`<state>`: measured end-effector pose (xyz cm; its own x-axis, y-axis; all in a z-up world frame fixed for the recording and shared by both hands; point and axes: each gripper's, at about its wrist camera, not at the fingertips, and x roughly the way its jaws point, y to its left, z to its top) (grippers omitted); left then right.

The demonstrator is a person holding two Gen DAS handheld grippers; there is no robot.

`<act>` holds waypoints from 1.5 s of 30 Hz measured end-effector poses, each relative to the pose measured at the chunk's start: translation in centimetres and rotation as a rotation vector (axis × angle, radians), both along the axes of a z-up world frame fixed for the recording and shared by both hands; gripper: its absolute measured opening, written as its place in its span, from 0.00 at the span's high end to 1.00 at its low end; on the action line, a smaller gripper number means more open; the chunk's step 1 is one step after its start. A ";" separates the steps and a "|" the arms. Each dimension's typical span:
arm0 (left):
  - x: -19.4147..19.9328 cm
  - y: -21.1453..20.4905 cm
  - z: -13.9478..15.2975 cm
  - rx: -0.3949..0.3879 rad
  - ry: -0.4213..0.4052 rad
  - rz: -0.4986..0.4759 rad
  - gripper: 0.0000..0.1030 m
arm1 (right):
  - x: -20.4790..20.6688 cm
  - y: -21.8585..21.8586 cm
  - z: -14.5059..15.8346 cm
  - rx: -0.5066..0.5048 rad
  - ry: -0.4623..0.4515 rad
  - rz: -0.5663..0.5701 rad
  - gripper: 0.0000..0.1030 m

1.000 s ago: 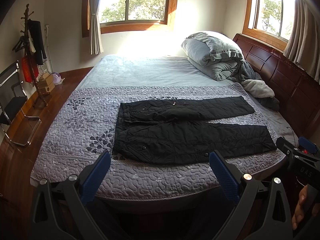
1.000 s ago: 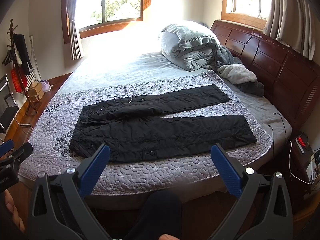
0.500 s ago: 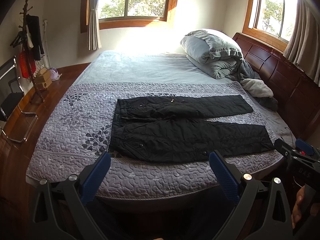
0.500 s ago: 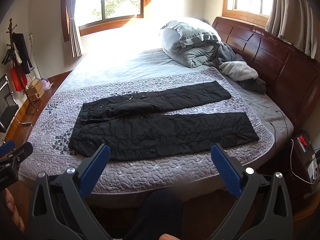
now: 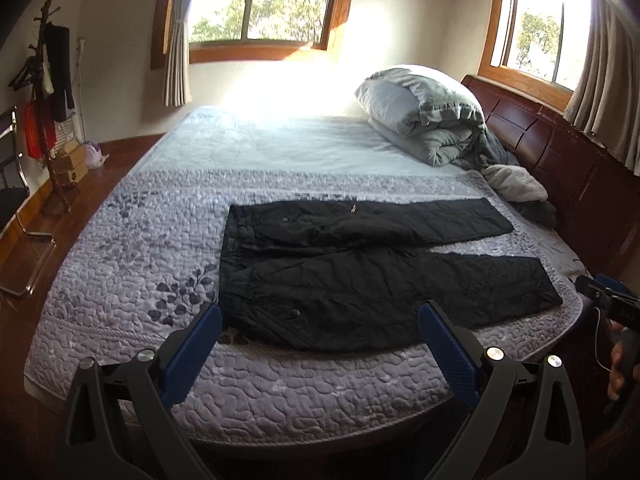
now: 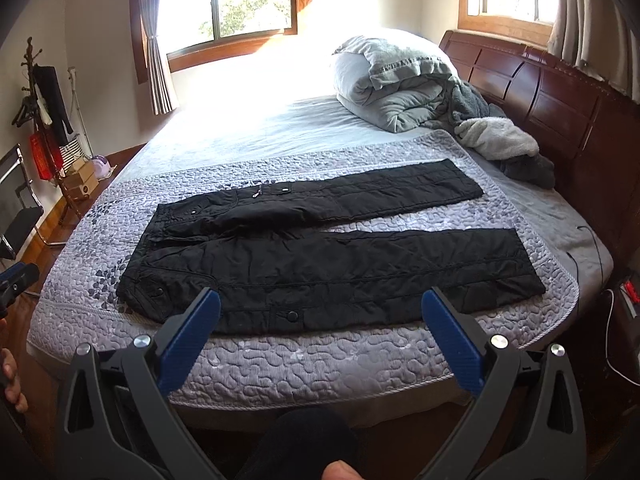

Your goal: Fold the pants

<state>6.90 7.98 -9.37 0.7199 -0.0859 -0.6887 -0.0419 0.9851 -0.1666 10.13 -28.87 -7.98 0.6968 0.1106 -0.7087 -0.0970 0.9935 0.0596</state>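
Pants, one black quilted pair, lie spread flat on the grey quilted bedspread, both legs stretched out side by side toward the right, waistband to the left. They sit just ahead of the left gripper, whose two blue-padded fingers stand wide apart and hold nothing, short of the bed's near edge. The right gripper is likewise spread and empty, the pants lying just ahead of it. Two snap buttons show along the near leg in the right wrist view. Far beyond both grippers, to the right, one folded grey duvet is piled by the dark wooden headboard. Two windows light the room. One coat stand stands far off to the left.
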 end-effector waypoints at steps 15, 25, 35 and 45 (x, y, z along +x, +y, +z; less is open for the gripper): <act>12.4 15.9 -21.6 -0.682 0.450 0.307 0.16 | 7.4 -7.1 -10.2 0.172 0.243 -0.059 0.02; 14.6 14.3 -24.4 -0.636 0.497 0.341 0.25 | 9.3 -17.3 -16.1 0.371 0.352 -0.249 0.02; 14.3 14.1 -24.2 -0.637 0.444 0.380 0.65 | 11.0 -37.6 -19.9 0.626 0.298 -0.607 0.23; 14.7 14.0 -25.0 -0.661 0.444 0.411 0.59 | 11.9 -47.1 -24.5 0.810 0.258 -0.742 0.24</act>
<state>21.61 21.95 -34.41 0.4603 -0.3583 -0.8122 -0.5658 0.5866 -0.5794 21.99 -75.98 -32.53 0.6249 0.2227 -0.7483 0.6095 0.4598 0.6458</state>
